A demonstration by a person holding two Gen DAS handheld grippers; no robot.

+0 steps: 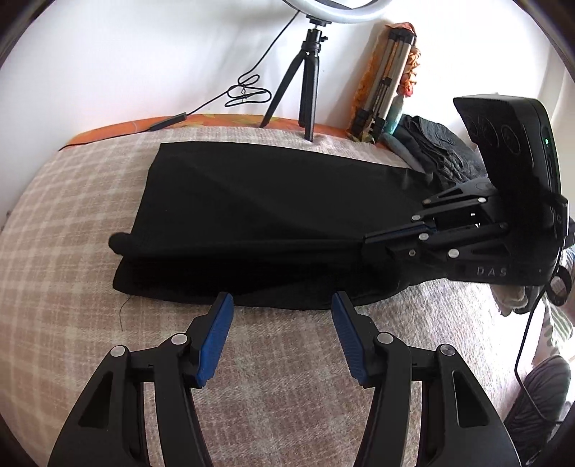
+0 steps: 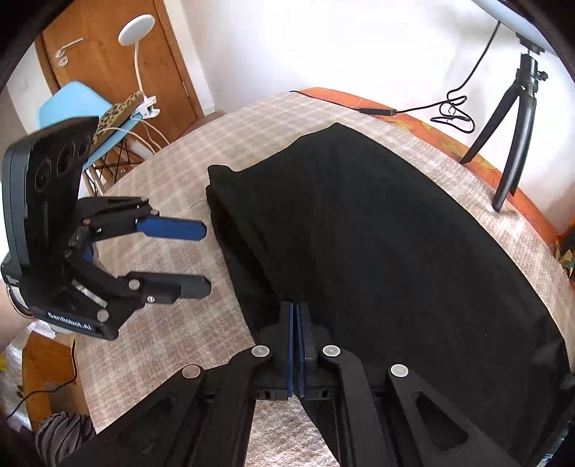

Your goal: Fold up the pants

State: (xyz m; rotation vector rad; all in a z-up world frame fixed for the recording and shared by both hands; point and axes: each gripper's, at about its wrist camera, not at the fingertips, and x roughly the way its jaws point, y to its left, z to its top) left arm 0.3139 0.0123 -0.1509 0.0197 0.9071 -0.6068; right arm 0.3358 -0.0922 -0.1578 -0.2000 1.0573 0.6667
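Pinching the near edge of the black pants (image 2: 359, 233) on the plaid blanket (image 1: 72, 222), the right gripper (image 2: 295, 316) has its 2 jaws clamped on cloth mid-fold, while the left gripper (image 1: 282, 305), jaws wide and empty, probably needs to grasp that same edge beside it.

I see bright light washing the white wall (image 1: 143, 54) nearly blank in both fisheye views; the black fabric pants (image 2: 377, 233) lose fold detail, and edges curve into dark corners.

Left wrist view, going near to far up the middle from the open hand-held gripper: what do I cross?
left hand-held gripper → bare checked blanket → near edge of the folded black pants → a strip of blanket → black tripod → ring light against the white wall.
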